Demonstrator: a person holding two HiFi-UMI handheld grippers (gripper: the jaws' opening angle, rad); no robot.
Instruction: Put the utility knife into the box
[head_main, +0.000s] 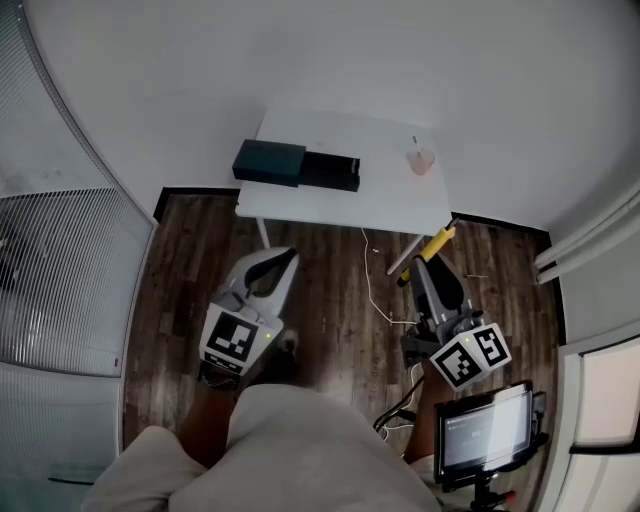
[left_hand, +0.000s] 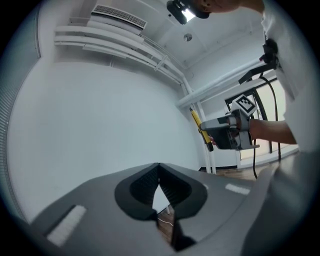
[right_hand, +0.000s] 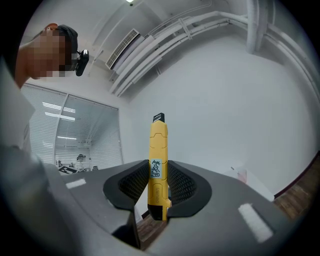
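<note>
I am pinching the knife (right_hand: 158, 165) in my right gripper's (head_main: 428, 268) jaws, well short of the box (head_main: 297, 165) on the desk (head_main: 390, 195), left gripper's (head_main: 272, 268) jaws pressed together empty, and am planning to lay it flat in the box's open end.

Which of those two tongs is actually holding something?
The right tongs, clamped on a yellow utility knife that sticks out past their tips. The left tongs are closed with nothing between them.
</note>
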